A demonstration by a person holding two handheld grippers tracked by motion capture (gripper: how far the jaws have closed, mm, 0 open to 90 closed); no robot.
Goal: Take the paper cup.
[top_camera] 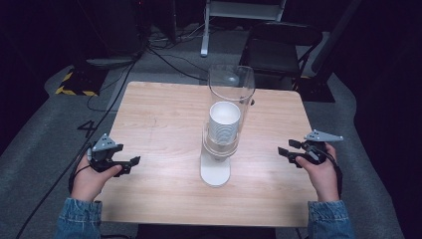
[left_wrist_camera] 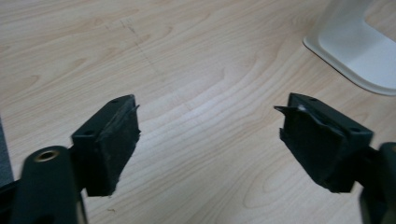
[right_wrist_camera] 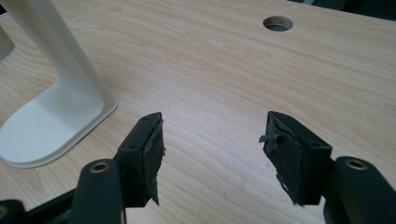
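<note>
Cup dispenser (top_camera: 221, 134) upright, long axis vertical, stack (top_camera: 224, 122) mouth up.

Matt wood-grain table (top_camera: 164, 114); glossy white plastic stand (top_camera: 215, 172); clear tube (top_camera: 231, 84).

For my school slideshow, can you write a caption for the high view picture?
Two hand-held grippers, left gripper and right gripper, wait either side of a cup dispenser on a wooden table.

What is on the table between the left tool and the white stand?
Nothing: between the left tool and the white stand the high view shows bare table.
</note>
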